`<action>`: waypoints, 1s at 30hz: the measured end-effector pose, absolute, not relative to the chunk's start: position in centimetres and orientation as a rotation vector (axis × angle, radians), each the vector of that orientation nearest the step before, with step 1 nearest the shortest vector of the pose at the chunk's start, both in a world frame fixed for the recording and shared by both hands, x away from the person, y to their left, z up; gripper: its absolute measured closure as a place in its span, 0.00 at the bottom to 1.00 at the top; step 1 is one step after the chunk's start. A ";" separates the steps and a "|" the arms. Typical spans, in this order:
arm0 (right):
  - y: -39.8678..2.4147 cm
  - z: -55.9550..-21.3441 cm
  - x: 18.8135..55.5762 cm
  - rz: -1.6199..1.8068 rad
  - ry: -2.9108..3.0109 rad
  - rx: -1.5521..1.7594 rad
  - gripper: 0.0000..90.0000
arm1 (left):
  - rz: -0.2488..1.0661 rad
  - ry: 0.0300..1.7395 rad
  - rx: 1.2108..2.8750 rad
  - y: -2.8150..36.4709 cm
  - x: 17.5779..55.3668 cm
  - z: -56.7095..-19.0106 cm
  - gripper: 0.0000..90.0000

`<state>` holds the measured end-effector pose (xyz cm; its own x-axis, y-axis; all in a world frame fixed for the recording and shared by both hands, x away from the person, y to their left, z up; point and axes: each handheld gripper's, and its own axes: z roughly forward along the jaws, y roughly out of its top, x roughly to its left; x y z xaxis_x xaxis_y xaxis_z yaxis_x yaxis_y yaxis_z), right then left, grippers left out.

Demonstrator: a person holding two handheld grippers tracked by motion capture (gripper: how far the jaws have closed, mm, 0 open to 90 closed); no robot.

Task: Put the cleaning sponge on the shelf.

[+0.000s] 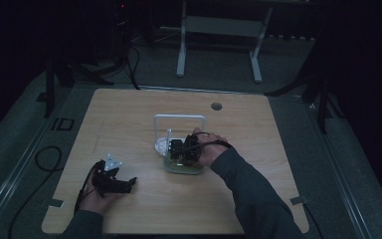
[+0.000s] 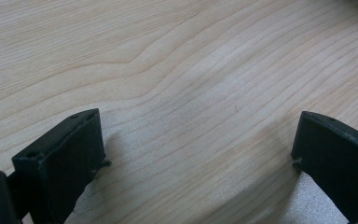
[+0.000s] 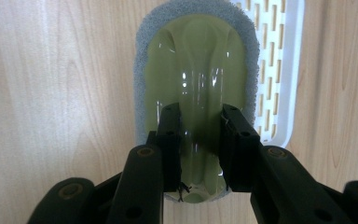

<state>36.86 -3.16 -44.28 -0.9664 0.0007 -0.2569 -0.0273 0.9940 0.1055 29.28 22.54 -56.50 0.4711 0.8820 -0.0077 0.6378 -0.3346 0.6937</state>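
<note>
**Right gripper grabs the green scrubber**

The right gripper (image 3: 200,154) squeezes the green scrubber (image 3: 196,70) by its raised middle. The scrubber lies near the table's (image 1: 129,114) middle, touching a white rack (image 3: 279,70) at its 3 o'clock. The left gripper (image 1: 122,185) rests at 7 o'clock, jaws wide apart, holding nothing.

The high view is dim and underexposed, the room beyond the bench (image 1: 144,109) nearly black. Both gripper views are bright and evenly lit, with soft shadows beneath the jaws. White glare streaks the glossy green scrubber (image 3: 196,79) (its far end slightly soft).
</note>
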 end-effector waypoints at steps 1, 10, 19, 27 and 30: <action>-3.2 -44.3 36.9 0.158 2.876 -0.012 0.80 | 0.497 1.255 2.086 22.5 29.3 -56.5 0.03; -3.1 -44.4 37.4 0.160 2.852 -0.013 0.80 | 0.498 1.255 2.086 22.5 29.3 -56.5 0.03; -2.8 -44.4 37.7 0.156 2.816 -0.015 0.80 | 0.498 1.254 2.087 22.5 29.3 -56.5 0.03; -2.5 -44.5 38.0 0.166 2.814 -0.023 0.80 | 0.499 1.253 2.088 22.5 29.3 -56.5 0.03; -2.2 -44.3 38.0 0.145 2.798 -0.029 0.80 | 0.498 1.254 2.086 22.5 29.3 -56.5 0.03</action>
<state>38.05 -2.24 -44.34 -0.9427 -0.0027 -0.3336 -0.0371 0.9946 0.0967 29.28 22.54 -56.50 0.4715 0.8819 -0.0066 0.6370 -0.3354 0.6940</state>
